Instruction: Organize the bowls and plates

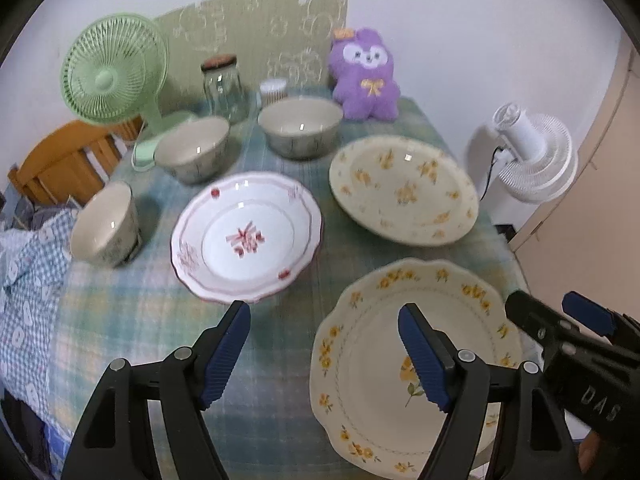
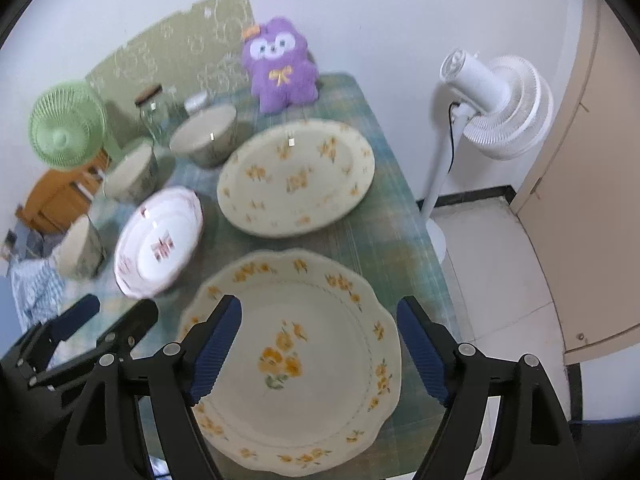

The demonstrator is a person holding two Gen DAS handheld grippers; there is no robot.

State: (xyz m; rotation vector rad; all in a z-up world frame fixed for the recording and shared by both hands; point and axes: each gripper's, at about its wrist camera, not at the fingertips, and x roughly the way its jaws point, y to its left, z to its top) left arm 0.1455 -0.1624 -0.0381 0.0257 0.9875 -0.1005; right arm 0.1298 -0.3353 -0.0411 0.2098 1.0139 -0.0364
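Three plates lie on a green plaid cloth: a scalloped cream plate with yellow flowers [image 1: 372, 356] [image 2: 320, 344] nearest, a round cream yellow-flower plate [image 1: 404, 190] [image 2: 296, 176] behind it, and a white plate with red pattern [image 1: 246, 236] [image 2: 160, 240] to the left. Three cream bowls stand behind and left: one at the back [image 1: 300, 126] [image 2: 206, 134], one in the middle [image 1: 192, 152] [image 2: 132, 176], one at the left edge [image 1: 106, 224] [image 2: 78, 248]. My left gripper [image 1: 324, 354] is open, above the cloth between the red plate and the scalloped plate. My right gripper [image 2: 318, 346] is open, above the scalloped plate.
A green desk fan [image 1: 112, 72], a glass jar [image 1: 224, 88] and a purple plush toy [image 1: 366, 76] stand at the back of the table. A white floor fan [image 2: 492, 108] stands right of the table. A checked cloth [image 1: 28, 280] and wooden chair [image 1: 68, 160] are at left.
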